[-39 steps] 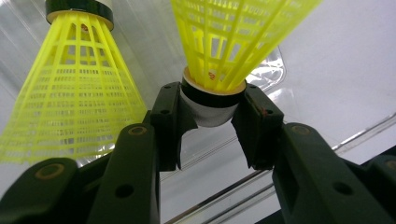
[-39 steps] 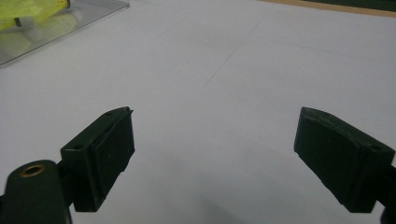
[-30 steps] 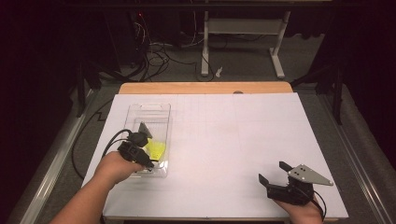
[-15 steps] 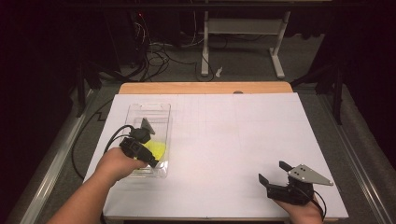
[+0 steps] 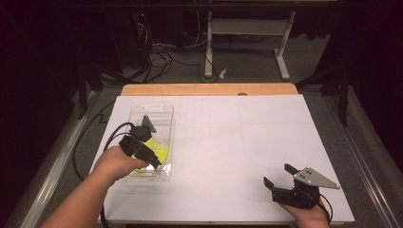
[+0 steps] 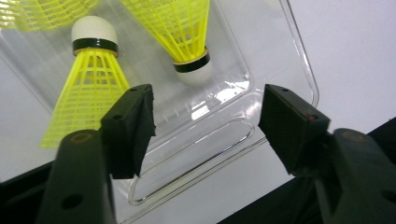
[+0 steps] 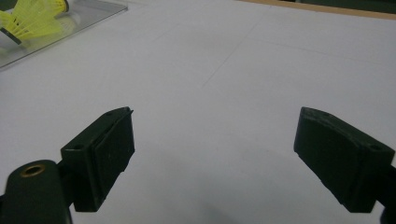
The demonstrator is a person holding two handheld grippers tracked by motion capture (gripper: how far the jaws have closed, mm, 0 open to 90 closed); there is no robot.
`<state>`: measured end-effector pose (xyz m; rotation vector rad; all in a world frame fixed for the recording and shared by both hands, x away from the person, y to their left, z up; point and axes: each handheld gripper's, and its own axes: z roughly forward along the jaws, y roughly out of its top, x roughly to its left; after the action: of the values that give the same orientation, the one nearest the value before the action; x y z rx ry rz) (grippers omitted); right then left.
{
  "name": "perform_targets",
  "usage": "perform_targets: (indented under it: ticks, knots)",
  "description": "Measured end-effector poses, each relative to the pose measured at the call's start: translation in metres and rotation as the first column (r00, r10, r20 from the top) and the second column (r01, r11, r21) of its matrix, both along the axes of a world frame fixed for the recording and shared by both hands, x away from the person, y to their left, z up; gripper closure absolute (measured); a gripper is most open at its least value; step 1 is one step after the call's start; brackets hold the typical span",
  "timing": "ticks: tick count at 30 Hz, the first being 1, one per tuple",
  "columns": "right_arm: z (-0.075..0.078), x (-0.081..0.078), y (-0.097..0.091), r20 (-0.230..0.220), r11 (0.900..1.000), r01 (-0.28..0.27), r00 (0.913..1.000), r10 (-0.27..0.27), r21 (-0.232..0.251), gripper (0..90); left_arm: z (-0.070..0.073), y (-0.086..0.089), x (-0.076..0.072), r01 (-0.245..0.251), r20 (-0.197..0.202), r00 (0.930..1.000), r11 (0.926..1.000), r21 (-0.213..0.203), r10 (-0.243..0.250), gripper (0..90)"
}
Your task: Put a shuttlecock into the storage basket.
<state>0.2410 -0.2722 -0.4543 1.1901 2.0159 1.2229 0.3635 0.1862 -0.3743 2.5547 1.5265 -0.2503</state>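
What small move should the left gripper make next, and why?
Probably lift the left gripper clear of the clear plastic tray. Its fingers have just been opening with nothing between them, and the yellow shuttlecocks already lie inside the tray.

Tray (image 6: 285, 56) is seen as clear glossy plastic; shuttlecocks (image 6: 88, 88) as yellow plastic mesh with smooth white caps. Table sheet (image 5: 247, 142) is read as matt white paper, wood edge (image 5: 209, 89) behind. Jaw pads look matt black.

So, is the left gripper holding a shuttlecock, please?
No: the left gripper is open, with both shuttlecocks lying in the tray beyond it.
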Motion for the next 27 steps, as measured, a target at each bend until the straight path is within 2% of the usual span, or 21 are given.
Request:
perform_targets:
  ticks: [6,11,18,25,27]
  knots:
    - [-0.0001,0.0,0.0006,-0.001,1.0,-0.002,1.0,0.002,0.0,11.6,0.0035,0.0032,0.0002,-0.012,0.015,0.9998,0.9999,-0.002,0.012,27.1]
    - [-0.0001,-0.0002,0.0014,0.003,1.0,-0.006,1.0,0.006,0.001,9.6,0.0055,0.0036,-0.0006,-0.003,0.02,0.9998,1.0,-0.009,0.003,20.5]
    - [0.0017,-0.0008,0.0014,0.023,0.9999,0.007,0.9997,-0.008,0.013,0.5,0.0069,0.0044,-0.0006,-0.004,0.031,0.9995,1.0,-0.003,0.004,10.9]
    - [0.0043,-0.0017,0.0001,0.047,0.9996,0.023,0.9986,-0.024,0.017,0.1,0.0072,0.0068,-0.0002,-0.019,0.042,0.9989,0.9998,0.004,0.019,0.6]
    - [0.0037,-0.0018,0.0005,0.045,0.9997,0.022,0.9987,-0.022,0.015,0.1,0.0077,0.0074,-0.0003,-0.023,0.047,0.9986,0.9997,0.008,0.023,0.5]
